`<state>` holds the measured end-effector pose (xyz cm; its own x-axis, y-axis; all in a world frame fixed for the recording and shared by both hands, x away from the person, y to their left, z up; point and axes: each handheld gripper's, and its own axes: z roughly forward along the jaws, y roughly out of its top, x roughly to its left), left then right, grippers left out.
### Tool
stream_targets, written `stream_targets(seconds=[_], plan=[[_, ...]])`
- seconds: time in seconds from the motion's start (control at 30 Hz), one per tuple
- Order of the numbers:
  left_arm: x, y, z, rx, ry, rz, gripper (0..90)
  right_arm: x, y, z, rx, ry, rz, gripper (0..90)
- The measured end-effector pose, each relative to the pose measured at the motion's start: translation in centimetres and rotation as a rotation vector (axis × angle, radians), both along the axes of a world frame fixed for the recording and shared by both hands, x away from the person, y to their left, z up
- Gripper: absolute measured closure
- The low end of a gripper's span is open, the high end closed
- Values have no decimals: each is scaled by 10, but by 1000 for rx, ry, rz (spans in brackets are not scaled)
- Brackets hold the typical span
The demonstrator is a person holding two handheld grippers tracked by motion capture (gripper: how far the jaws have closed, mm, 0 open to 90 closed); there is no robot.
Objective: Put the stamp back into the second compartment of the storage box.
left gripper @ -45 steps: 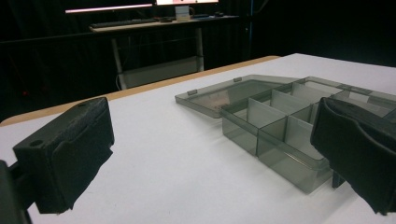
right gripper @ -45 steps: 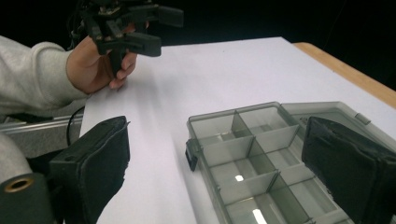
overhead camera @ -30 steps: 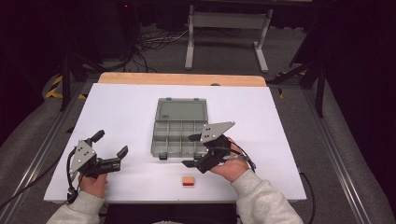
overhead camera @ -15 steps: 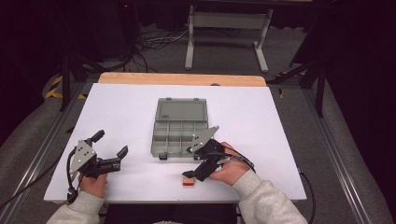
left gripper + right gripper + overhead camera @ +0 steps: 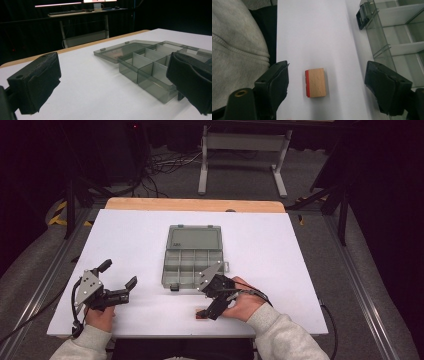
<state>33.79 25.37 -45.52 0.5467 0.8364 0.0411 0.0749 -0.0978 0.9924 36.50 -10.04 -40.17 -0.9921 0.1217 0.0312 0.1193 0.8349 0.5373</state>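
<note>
The table [image 5: 280,245] has a white top with a wooden strip along its far edge. A clear compartment box [image 5: 194,260], lid open flat, lies on it between the tongs. A small wooden block [image 5: 316,82] with one red face lies between the right tongs' [image 5: 325,86] spread jaws.

Readable text: none in any of the three views.
Wooden block [image 5: 316,82]: plain wood with a red edge — no letters or numbers.
Compartment box [image 5: 194,256]: clear grey plastic, open lid — no label or brand that can be made out.
Table [image 5: 280,250]: plain white sheet, no marks.
Far screens [image 5: 75,3]: bright strips — too blurred to read.
</note>
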Motion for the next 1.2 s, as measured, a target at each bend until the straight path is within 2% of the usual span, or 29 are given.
stream_targets(seconds=[0.17, 0.4, 0.43, 0.5, 0.57, 0.63, 0.8, 1.2], plan=[[0, 0, 0, 0, 2, 0, 4, 0, 3, -3, -34, 18, 12, 241], [0, 0, 0, -1, 0, 0, 4, -1, 6, -7, -79, 38, 1, 251], [0, 0, 0, 0, 1, 1, 4, -2, 7, -8, -99, 48, -8, 254], [0, 0, 0, 0, 1, 1, 5, -1, 7, -9, -100, 46, -1, 256], [0, 0, 0, 0, 1, 0, 5, -3, 9, -11, -126, 65, -13, 261], [0, 0, 0, 0, 1, 1, 4, -1, 10, -12, -117, 53, 5, 261], [0, 0, 0, -1, 2, 0, 5, -1, 12, -16, -166, 58, -8, 274], [0, 0, 0, 2, 1, -1, 4, -4, 17, -19, -199, 79, 4, 329]])
